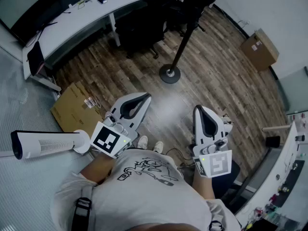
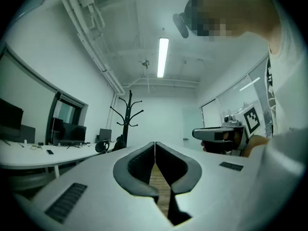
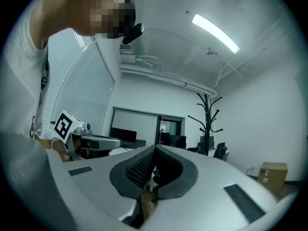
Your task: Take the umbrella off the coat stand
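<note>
The black coat stand (image 1: 182, 41) rises from a round base on the wood floor, well ahead of both grippers. A dark mass sits at its top, and I cannot tell whether that is the umbrella. The stand's bare hooks show in the left gripper view (image 2: 127, 113) and in the right gripper view (image 3: 208, 117), with no umbrella visible on them. My left gripper (image 1: 144, 96) (image 2: 155, 144) is shut and empty, held low in front of the person. My right gripper (image 1: 197, 109) (image 3: 154, 148) is also shut and empty, level with the left.
A long white desk (image 1: 72, 23) with black office chairs (image 1: 139, 25) runs along the far left. Flattened cardboard (image 1: 72, 105) lies on the floor to the left, next to a white tower fan (image 1: 45, 144). A cardboard box (image 1: 260, 49) stands at the far right.
</note>
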`<state>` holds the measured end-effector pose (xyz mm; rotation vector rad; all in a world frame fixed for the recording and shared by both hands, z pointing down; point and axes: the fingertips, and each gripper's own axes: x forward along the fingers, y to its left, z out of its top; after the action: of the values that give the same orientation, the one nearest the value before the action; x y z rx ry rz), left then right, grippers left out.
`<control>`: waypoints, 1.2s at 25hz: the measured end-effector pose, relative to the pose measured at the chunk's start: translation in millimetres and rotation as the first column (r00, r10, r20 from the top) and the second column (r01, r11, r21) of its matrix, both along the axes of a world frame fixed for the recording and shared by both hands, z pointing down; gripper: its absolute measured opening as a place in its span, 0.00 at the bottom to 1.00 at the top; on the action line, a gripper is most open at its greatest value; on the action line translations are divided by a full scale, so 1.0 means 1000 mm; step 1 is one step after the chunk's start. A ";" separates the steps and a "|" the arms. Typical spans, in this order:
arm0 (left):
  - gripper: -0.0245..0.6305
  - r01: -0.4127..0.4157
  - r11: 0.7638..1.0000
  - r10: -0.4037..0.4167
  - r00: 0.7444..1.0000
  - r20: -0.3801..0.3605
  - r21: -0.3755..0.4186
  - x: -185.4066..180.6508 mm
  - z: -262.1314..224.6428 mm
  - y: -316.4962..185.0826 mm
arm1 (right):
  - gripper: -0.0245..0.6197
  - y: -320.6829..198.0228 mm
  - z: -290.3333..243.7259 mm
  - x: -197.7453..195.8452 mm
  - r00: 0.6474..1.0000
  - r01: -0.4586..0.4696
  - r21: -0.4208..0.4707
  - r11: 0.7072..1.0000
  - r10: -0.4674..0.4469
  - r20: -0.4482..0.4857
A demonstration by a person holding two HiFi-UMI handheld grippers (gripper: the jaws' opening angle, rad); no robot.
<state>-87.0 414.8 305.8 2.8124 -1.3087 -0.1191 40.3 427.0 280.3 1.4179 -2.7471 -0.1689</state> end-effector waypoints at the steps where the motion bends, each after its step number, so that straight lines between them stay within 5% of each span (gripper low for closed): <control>1: 0.07 -0.002 1.000 0.002 1.000 -0.004 -0.003 -0.002 0.001 0.000 | 0.05 -0.001 -0.001 -0.003 1.000 -0.002 0.001 1.000 0.002 0.004; 14: 0.07 -0.003 1.000 0.002 0.999 -0.032 -0.003 -0.039 0.001 -0.009 | 0.05 -0.009 0.013 -0.035 1.000 -0.022 -0.040 0.999 0.023 0.020; 30: 0.07 0.021 1.000 -0.021 0.999 -0.034 0.009 -0.019 0.006 -0.089 | 0.05 -0.099 0.018 -0.002 0.999 -0.019 -0.028 0.999 0.020 0.035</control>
<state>-105.8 325.9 312.0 2.7922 -1.3343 -0.1731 38.4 327.9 298.6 1.4540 -2.7510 -0.1052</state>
